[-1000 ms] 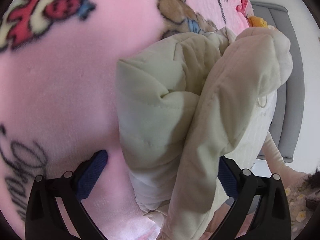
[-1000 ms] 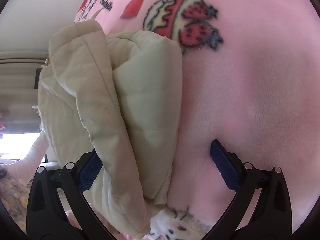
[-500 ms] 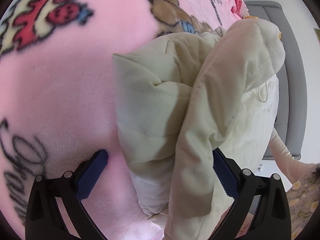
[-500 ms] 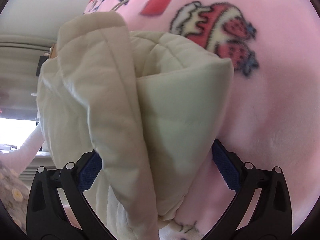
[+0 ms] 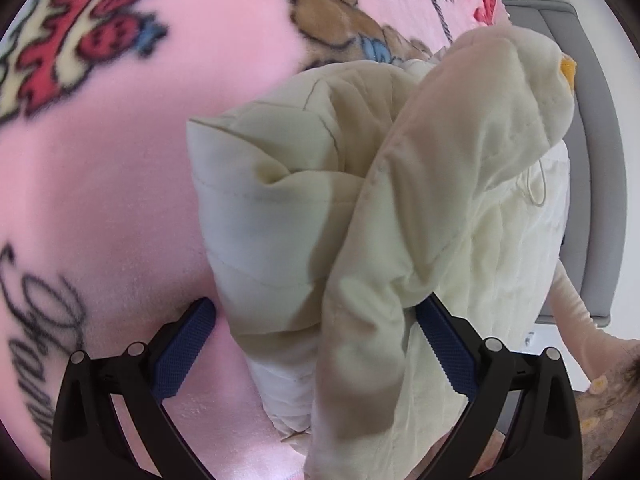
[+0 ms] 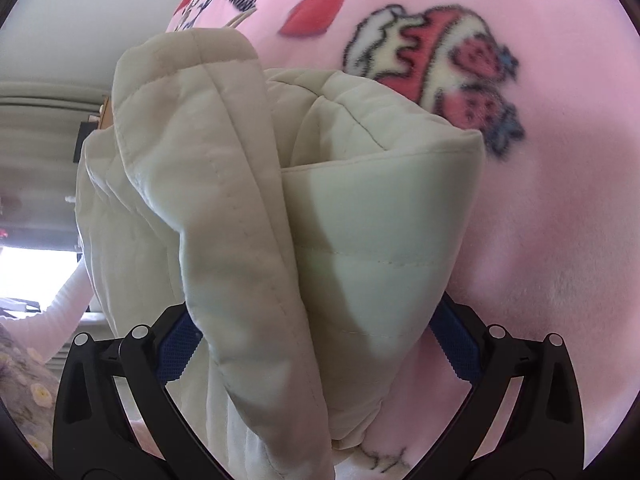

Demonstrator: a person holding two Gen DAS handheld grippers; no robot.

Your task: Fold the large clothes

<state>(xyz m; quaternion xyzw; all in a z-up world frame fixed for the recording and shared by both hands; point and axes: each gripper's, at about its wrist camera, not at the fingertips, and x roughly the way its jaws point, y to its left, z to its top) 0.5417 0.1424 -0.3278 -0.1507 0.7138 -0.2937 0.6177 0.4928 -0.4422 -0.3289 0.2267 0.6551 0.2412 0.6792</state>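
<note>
A cream quilted garment (image 5: pixel 360 216) lies folded into a thick bundle on a pink printed blanket (image 5: pixel 100 200). My left gripper (image 5: pixel 312 332) is open around the bundle's near end. Its left pad sits beside the fabric and a fold drapes over its right pad (image 5: pixel 440 340). In the right wrist view the same garment (image 6: pixel 320 220) fills the gap of my right gripper (image 6: pixel 316 340), which is also open. The cloth covers the tips of both of its pads. Whether either gripper presses the fabric is unclear.
The blanket carries a bear print (image 5: pixel 332 12), strawberry-cake prints (image 6: pixel 440 60) and script lettering (image 5: pixel 36 320). A grey upholstered piece (image 5: pixel 592 160) stands past the blanket's edge. A person's pale sleeve (image 5: pixel 572 300) and floral clothing (image 6: pixel 24 380) show at the sides.
Both grippers have moved in on the folded garment. The bundle now fills the right gripper's gap, where before it lay against the left finger only. The left gripper edged closer.
</note>
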